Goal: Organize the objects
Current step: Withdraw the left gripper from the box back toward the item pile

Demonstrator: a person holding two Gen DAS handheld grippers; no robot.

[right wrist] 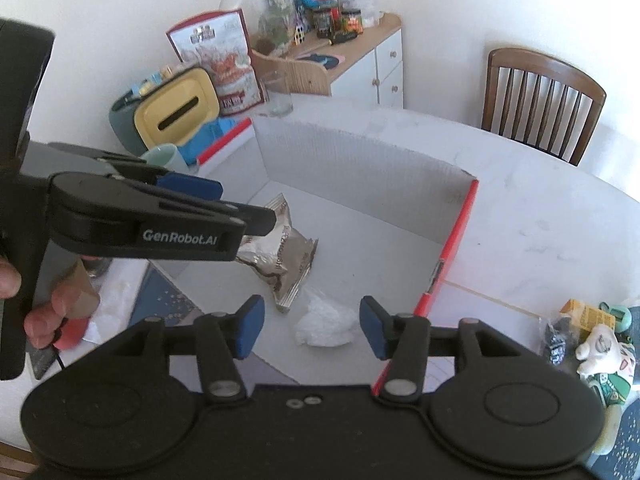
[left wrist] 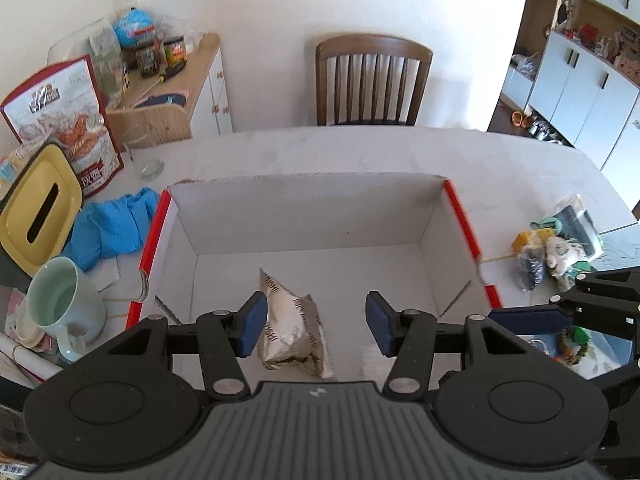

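An open cardboard box (left wrist: 312,216) with red edges sits on the white table. A silver snack packet (left wrist: 290,326) lies on its floor; it also shows in the right wrist view (right wrist: 282,258). A crumpled white plastic wad (right wrist: 326,322) lies beside it in the box (right wrist: 360,184). My left gripper (left wrist: 316,326) is open and empty above the packet. My right gripper (right wrist: 312,330) is open and empty above the white wad. The left gripper also shows in the right wrist view (right wrist: 224,204), open.
A pile of small items with a plush toy (right wrist: 600,348) lies right of the box. A mint mug (left wrist: 60,300), blue cloth (left wrist: 112,228), yellow-lidded tissue box (left wrist: 40,216), glass (left wrist: 144,152) and snack bag (left wrist: 68,120) stand at left. A wooden chair (left wrist: 372,80) is beyond the table.
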